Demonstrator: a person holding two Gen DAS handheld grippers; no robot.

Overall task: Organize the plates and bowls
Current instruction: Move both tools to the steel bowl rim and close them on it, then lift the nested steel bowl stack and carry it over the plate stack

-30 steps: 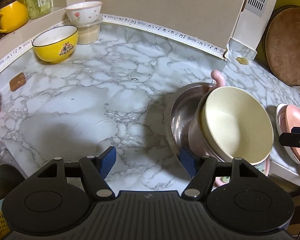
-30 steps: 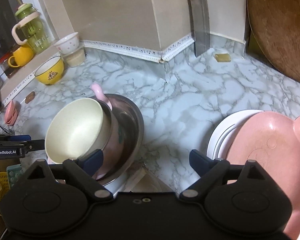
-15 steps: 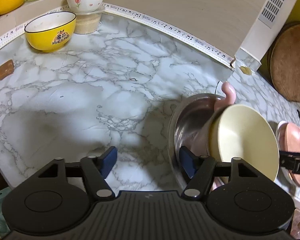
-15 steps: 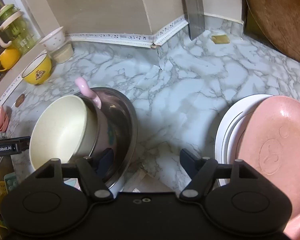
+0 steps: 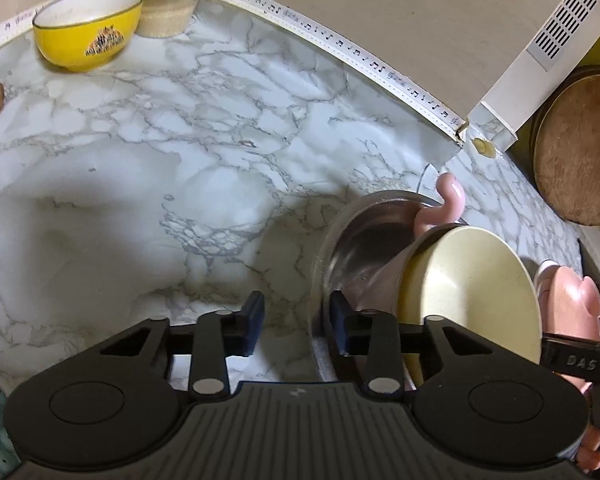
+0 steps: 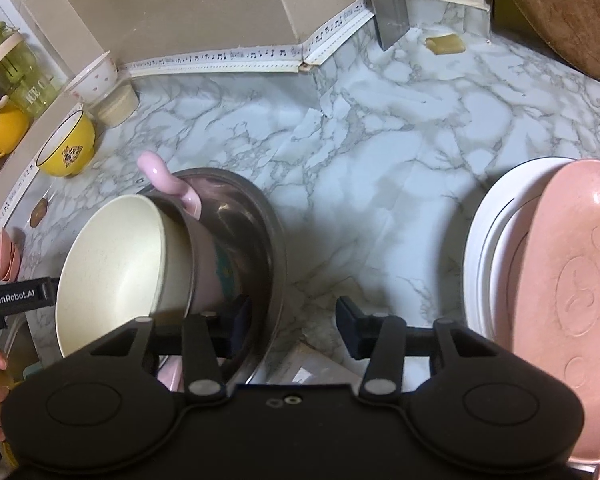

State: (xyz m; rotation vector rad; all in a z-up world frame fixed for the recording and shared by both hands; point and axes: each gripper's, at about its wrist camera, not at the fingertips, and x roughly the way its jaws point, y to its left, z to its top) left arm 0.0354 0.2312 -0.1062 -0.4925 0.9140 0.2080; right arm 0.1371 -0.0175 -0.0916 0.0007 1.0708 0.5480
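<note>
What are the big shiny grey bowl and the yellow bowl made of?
The big shiny grey bowl looks like polished metal, probably steel: it mirrors nearby colours. The yellow bowl looks like glazed ceramic: glossy, thick-walled, white inside, with a printed picture.

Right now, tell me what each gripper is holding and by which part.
Nothing is clamped. The left gripper and the right gripper are both open, each with its fingers straddling the steel bowl's rim, one inside, one outside.
</note>
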